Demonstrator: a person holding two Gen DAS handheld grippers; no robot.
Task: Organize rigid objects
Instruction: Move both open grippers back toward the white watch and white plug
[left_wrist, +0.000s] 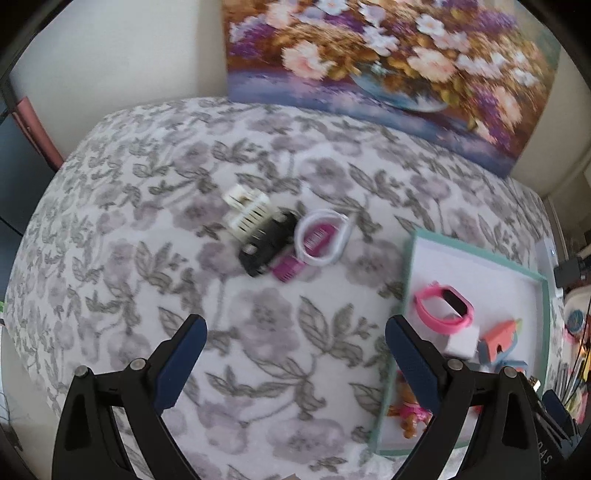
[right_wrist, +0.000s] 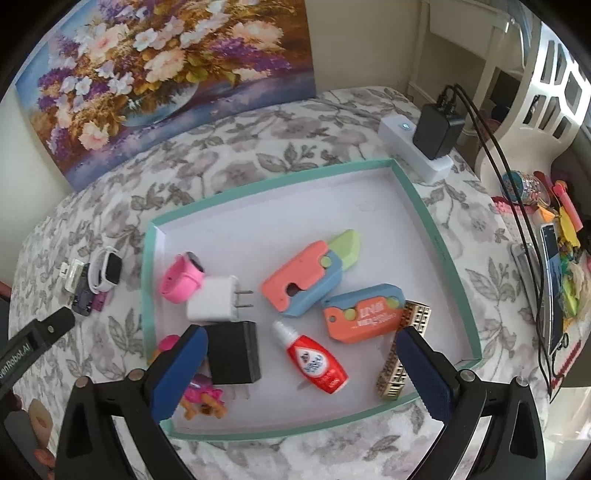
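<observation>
Gadgets still loose on the floral cloth, the white clip (left_wrist: 246, 209), black piece (left_wrist: 267, 242) and white-banded watch (left_wrist: 320, 236), are waiting left of the teal tray (right_wrist: 439, 236), so the empty, wide-open left gripper (left_wrist: 295, 354) is best lowering squarely over one, while the right gripper (right_wrist: 301, 367) is hanging agape, empty, above the tray.

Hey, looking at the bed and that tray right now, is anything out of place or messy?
Yes. A small pile is outside the tray, heaped on the bedspread: a white clip, a black piece, a white watch. Inside the tray, things lie jumbled at mixed angles, not lined up. Nothing looks spilled or broken.
</observation>
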